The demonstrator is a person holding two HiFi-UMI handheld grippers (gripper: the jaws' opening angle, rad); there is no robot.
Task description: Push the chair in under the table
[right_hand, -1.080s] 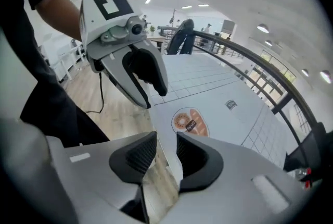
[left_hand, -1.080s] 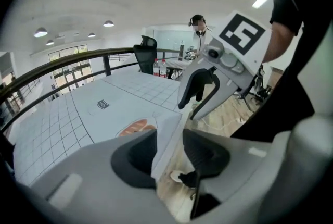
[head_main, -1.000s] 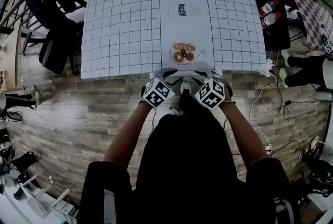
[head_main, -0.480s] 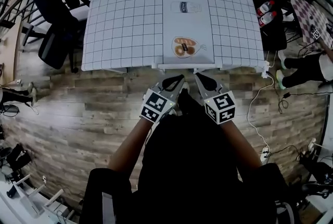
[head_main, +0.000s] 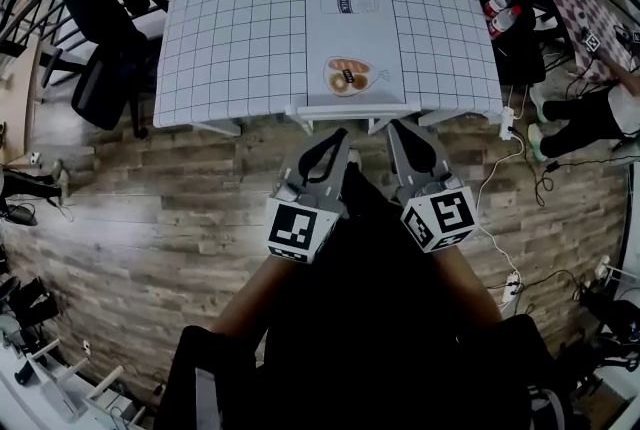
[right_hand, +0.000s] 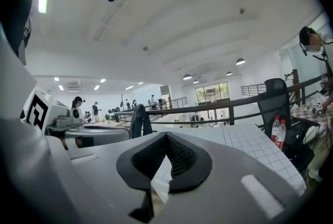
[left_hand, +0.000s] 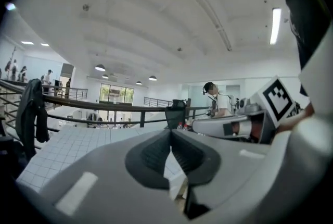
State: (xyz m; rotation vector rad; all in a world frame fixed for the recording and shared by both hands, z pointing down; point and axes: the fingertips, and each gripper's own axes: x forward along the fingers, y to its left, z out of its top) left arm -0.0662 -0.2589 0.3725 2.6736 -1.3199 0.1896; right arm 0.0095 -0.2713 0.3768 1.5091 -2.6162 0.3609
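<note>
The table (head_main: 240, 28), under a white grid-lined cloth, fills the top of the head view. The white chair (head_main: 345, 116) is tucked beneath it; only a thin strip of its frame shows along the table's near edge. My left gripper (head_main: 340, 140) and right gripper (head_main: 396, 132) hover side by side over the wooden floor, just short of that edge and clear of the chair. Both are shut with nothing between the pads. In the left gripper view the left gripper (left_hand: 170, 135) points level across the tabletop. The right gripper (right_hand: 166, 137) does the same in its own view.
A black office chair (head_main: 100, 28) draped with a jacket stands left of the table. Another black chair (head_main: 520, 48) carrying two bottles (head_main: 505, 13) is at the right. Cables (head_main: 500, 208) trail on the floor there, near a person's legs (head_main: 590, 118). A railing runs behind the table.
Both grippers have lifted away from the chair's back at the table edge and drawn toward me. Their jaws stood apart before and are now closed.
</note>
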